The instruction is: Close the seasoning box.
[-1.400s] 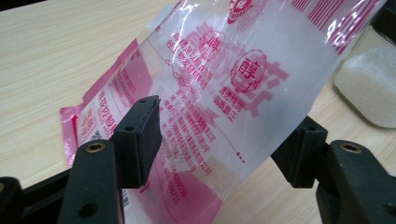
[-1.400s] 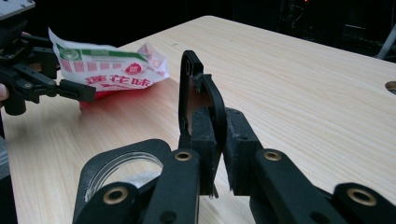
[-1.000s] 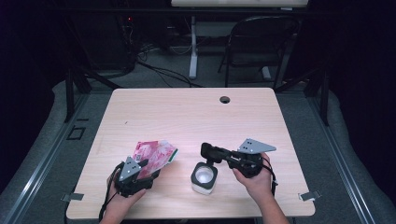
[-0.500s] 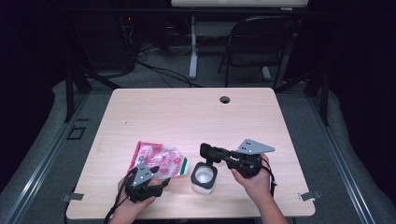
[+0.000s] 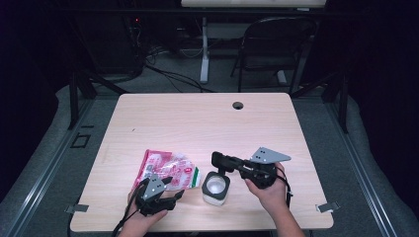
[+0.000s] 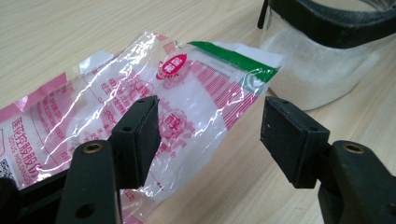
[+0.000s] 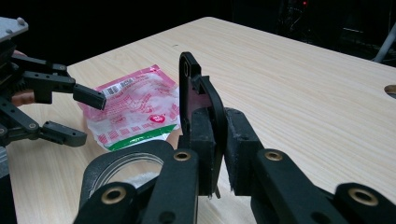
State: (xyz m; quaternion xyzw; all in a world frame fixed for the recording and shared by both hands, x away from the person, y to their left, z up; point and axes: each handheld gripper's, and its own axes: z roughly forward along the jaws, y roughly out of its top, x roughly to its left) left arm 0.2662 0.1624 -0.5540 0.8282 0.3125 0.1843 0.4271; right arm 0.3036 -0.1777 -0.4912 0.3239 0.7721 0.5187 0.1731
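Dark lab or test room: my bare wooden table [image 5: 197, 123] on grey carpet; folding chair [image 5: 276, 49] at one o'clock, floor cables [image 5: 168, 74] at eleven.

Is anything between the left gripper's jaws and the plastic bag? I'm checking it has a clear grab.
Nothing visible blocks it. The left gripper hangs open right over the bag, bare table between its jaws. The jar stands beside it, off that path.

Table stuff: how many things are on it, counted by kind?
Plastic bags: 1, the pink and white bag
Jars: 1, the jar with white powder inside
Black lids: 1, the lid pinched in the right gripper
Total: 3
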